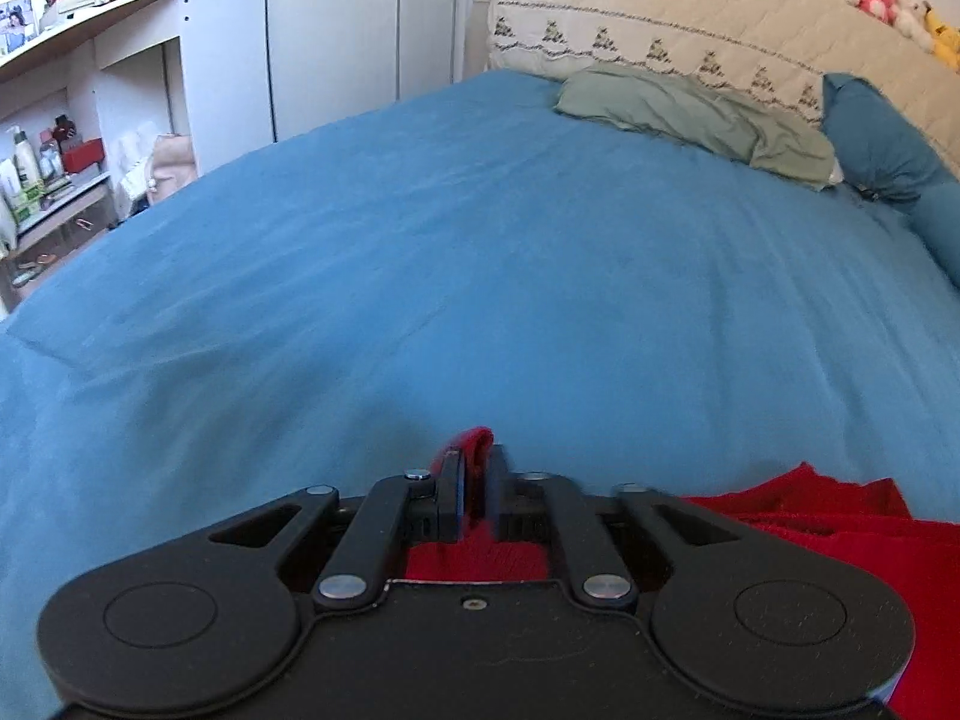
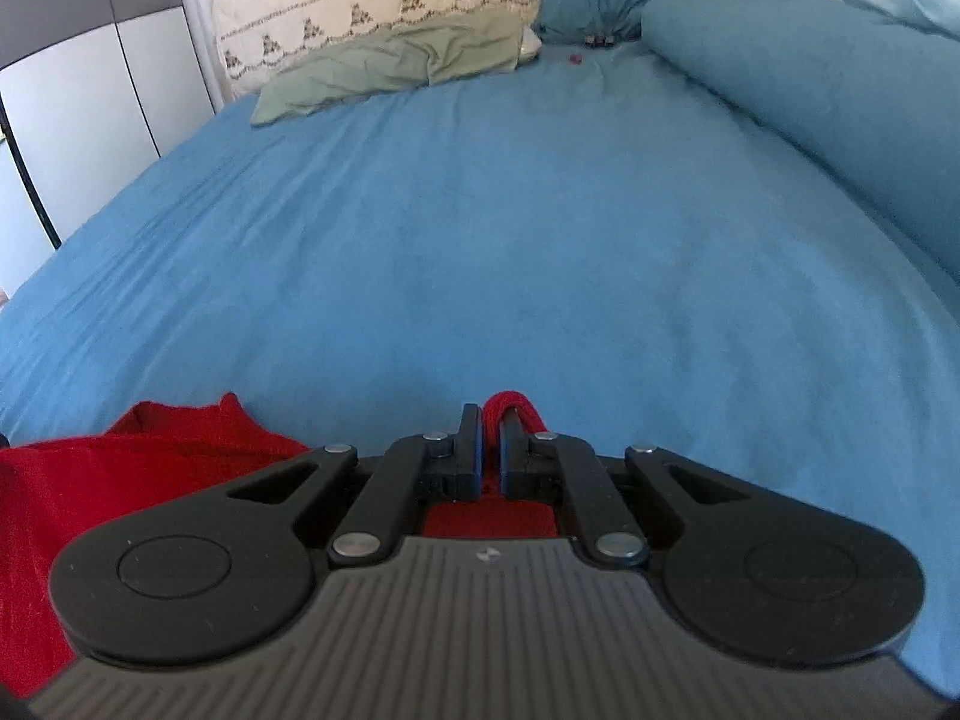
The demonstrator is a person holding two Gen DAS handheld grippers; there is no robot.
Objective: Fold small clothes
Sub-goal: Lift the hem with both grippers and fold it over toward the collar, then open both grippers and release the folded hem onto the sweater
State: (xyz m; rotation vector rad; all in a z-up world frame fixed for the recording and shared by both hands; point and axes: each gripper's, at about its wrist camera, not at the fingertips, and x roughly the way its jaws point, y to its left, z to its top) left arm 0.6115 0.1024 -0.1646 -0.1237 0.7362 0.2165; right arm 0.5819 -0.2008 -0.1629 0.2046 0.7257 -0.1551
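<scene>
A small red knit garment hangs between my two grippers over the blue bed sheet. My left gripper is shut on one edge of it; red cloth sticks out past the fingertips and shows under the jaws. The rest of the cloth spreads to the lower right in the left wrist view. My right gripper is shut on another edge of the red garment, which spreads to the lower left in the right wrist view. The lower part of the garment is hidden behind the gripper bodies.
A green pillow and a cream quilted headboard cover lie at the bed's far end. A rolled blue duvet runs along the right side. White shelves with bottles and a wardrobe stand left of the bed.
</scene>
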